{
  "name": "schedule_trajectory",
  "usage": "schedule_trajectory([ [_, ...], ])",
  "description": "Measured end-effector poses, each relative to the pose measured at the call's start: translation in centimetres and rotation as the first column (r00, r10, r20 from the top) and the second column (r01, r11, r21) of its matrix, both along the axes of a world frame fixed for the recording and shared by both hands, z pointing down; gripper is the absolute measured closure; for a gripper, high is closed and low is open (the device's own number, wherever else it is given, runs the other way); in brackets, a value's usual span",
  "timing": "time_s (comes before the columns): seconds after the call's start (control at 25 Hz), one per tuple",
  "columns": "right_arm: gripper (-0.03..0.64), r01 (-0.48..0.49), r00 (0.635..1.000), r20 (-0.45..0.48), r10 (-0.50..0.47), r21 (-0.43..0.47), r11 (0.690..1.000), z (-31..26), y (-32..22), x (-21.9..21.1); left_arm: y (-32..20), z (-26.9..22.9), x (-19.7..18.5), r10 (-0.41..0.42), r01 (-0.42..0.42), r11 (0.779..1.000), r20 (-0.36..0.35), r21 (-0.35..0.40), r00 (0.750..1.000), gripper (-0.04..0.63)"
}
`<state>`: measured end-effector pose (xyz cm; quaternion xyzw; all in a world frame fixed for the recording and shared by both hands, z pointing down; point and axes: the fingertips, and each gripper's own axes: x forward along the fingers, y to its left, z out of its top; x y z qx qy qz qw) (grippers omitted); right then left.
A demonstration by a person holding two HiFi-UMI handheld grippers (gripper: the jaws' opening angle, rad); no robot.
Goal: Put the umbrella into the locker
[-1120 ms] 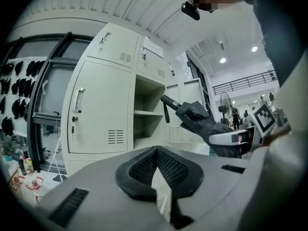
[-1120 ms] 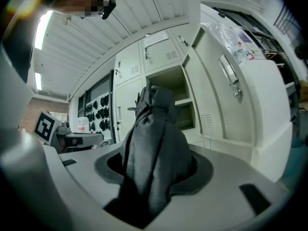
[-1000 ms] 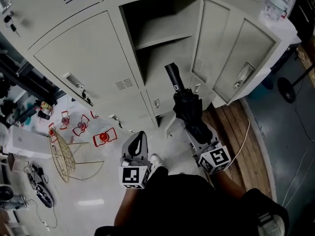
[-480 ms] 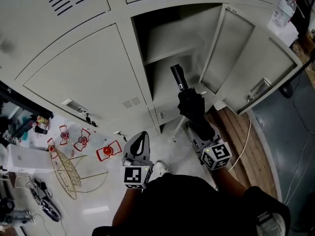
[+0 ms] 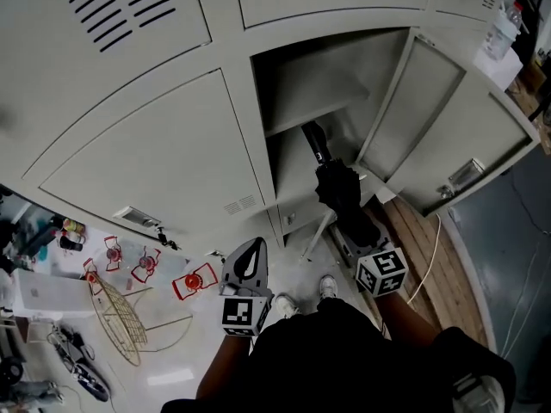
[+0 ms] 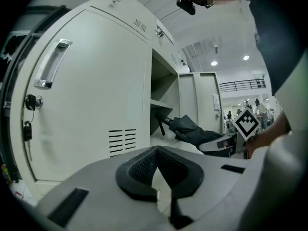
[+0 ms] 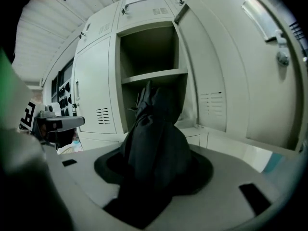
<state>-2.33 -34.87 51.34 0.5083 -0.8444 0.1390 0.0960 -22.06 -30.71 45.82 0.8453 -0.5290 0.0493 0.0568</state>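
Note:
The folded black umbrella points handle first into the open locker. Its handle sits just below the inner shelf, at the mouth of the lower space. My right gripper is shut on the umbrella's fabric end; in the right gripper view the umbrella fills the jaws and hides the pads. The left gripper hangs to the left in front of the closed locker door, shut and holding nothing. In the left gripper view the umbrella shows at the right, beyond the left gripper.
The open locker door swings out on the right, close to the umbrella. A closed door with a handle is on the left. On the floor lie red wire items, a wire basket and a cable over wooden planks.
Both grippers have moved toward the locker. The umbrella's handle has gone from in front of the opening to just under the shelf. The right gripper's hold is unchanged.

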Motion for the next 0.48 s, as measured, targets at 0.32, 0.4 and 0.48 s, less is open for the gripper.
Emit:
schedule_trajectory([
  [0.32,0.396,0.054,0.996,-0.065,-0.056,-0.032,0.998,-0.1,-5.0,-0.4,-2.7,-0.3,0.5,-0.037,0.037,0.999,0.014,0.005,0.999,0.597],
  [0.4,0.396,0.067,0.994,-0.084,-0.069,-0.023,0.997,-0.4,-6.3,-0.8,-3.3,-0.6,0.7,-0.042,0.042,0.999,0.0,0.002,0.999,0.597],
  [0.48,0.396,0.073,0.993,-0.095,-0.075,-0.016,0.997,-0.7,-7.5,-1.3,-3.9,-0.6,0.9,-0.042,0.042,0.999,-0.002,-0.001,0.999,0.597],
])
